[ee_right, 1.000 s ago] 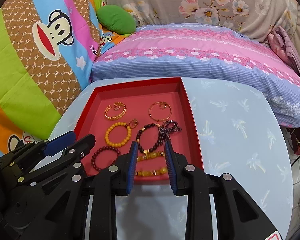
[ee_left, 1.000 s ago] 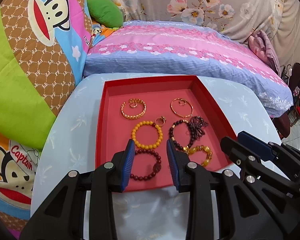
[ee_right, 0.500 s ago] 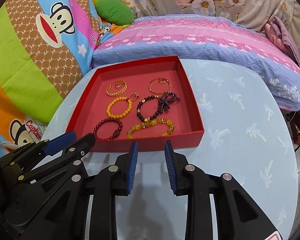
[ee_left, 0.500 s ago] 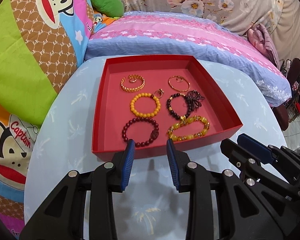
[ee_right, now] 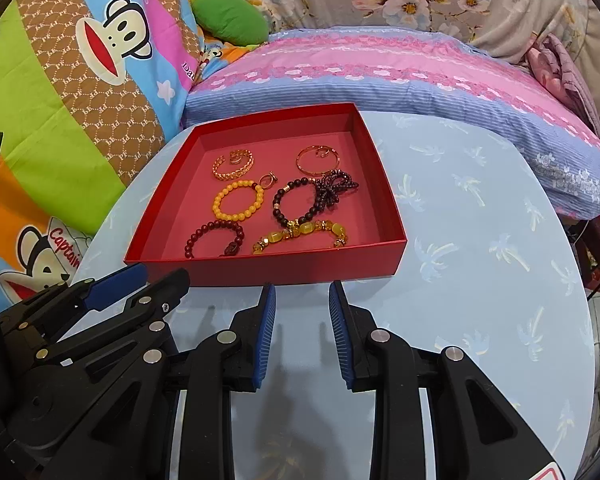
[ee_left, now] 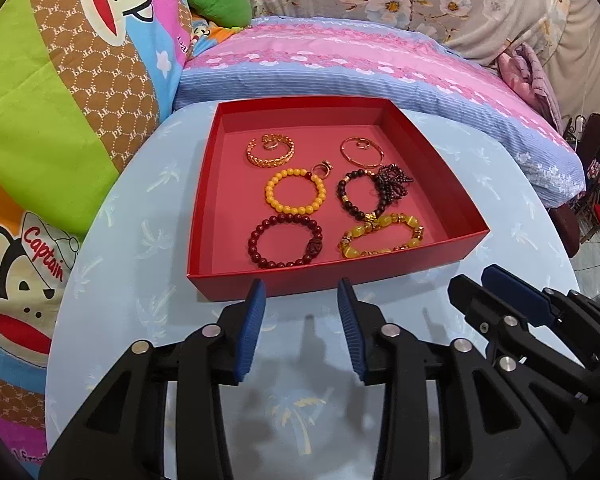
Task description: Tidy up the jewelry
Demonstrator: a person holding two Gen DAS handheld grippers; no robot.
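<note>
Both tongs, left (ee_left: 302, 294) and right (ee_right: 302, 298), gape empty above the pale blue tabletop (ee_right: 480, 240), just short of the shallow red cardboard tray (ee_left: 328, 276) holding beaded bracelets; each view shows the other tongs alongside.

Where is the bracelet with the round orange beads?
The orange bead bracelet lies in the red box, left column, middle row, between the gold chain bracelet behind and the dark red bead bracelet in front.
</note>
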